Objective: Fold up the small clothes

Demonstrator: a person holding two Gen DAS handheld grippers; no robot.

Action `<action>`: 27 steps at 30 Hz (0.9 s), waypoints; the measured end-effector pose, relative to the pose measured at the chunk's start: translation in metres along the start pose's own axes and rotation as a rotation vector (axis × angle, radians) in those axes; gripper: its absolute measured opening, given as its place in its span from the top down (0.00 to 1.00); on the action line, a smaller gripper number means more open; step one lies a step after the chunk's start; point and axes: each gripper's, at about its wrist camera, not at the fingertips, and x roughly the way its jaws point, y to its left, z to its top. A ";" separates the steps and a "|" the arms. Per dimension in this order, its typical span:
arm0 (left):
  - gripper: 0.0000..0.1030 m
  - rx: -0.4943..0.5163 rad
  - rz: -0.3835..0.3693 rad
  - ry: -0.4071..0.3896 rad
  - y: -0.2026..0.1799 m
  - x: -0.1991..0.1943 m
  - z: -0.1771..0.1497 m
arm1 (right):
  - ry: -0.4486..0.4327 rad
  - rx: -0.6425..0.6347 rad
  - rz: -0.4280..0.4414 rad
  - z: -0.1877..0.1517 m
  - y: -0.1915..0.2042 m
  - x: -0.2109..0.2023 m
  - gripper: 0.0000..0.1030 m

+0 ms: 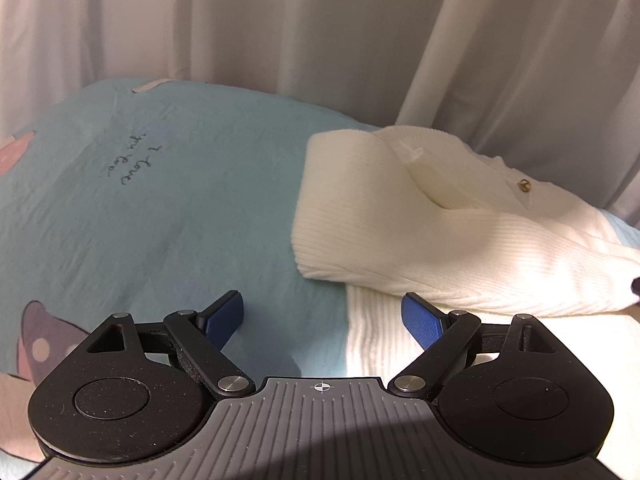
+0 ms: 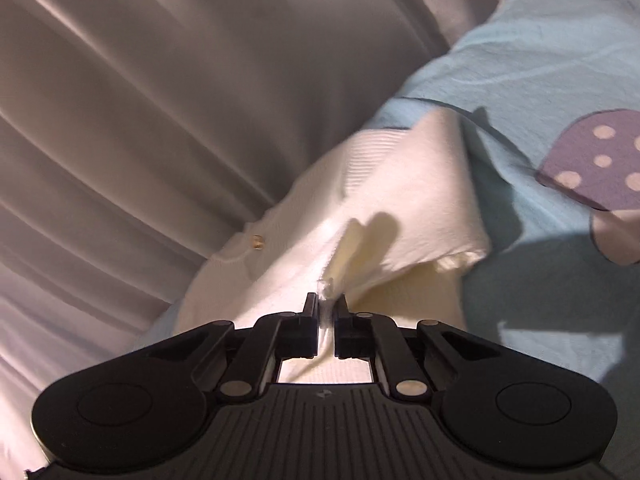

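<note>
A white ribbed knit cardigan (image 1: 420, 232) with a gold button (image 1: 525, 186) lies on a light blue bedsheet (image 1: 168, 208), one part folded over its body. My left gripper (image 1: 324, 316) is open and empty, low over the sheet at the cardigan's near left edge. In the right wrist view my right gripper (image 2: 326, 300) is shut on a fold of the cardigan (image 2: 400, 208) and holds that part lifted above the sheet (image 2: 540, 80). The gold button (image 2: 257, 241) shows at the left.
Pale curtains (image 1: 320, 20) hang close behind the bed and fill the left of the right wrist view (image 2: 140, 120). The sheet carries handwriting print (image 1: 136, 160) and a purple dotted mushroom print (image 2: 596, 160).
</note>
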 end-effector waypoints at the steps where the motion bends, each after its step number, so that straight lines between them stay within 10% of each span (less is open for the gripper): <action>1: 0.12 -0.006 -0.052 -0.011 -0.003 -0.002 -0.002 | -0.005 0.023 0.073 0.003 0.007 -0.005 0.95; 9: 0.10 0.107 -0.205 -0.029 -0.050 0.000 -0.011 | -0.054 0.039 0.375 0.024 0.063 -0.032 0.95; 20: 0.11 0.069 0.056 -0.135 -0.054 0.020 0.018 | -0.056 0.035 0.370 0.020 0.059 -0.043 0.95; 27: 0.16 -0.152 0.013 -0.208 -0.021 0.016 0.044 | -0.034 -0.008 0.391 0.018 0.067 -0.038 0.95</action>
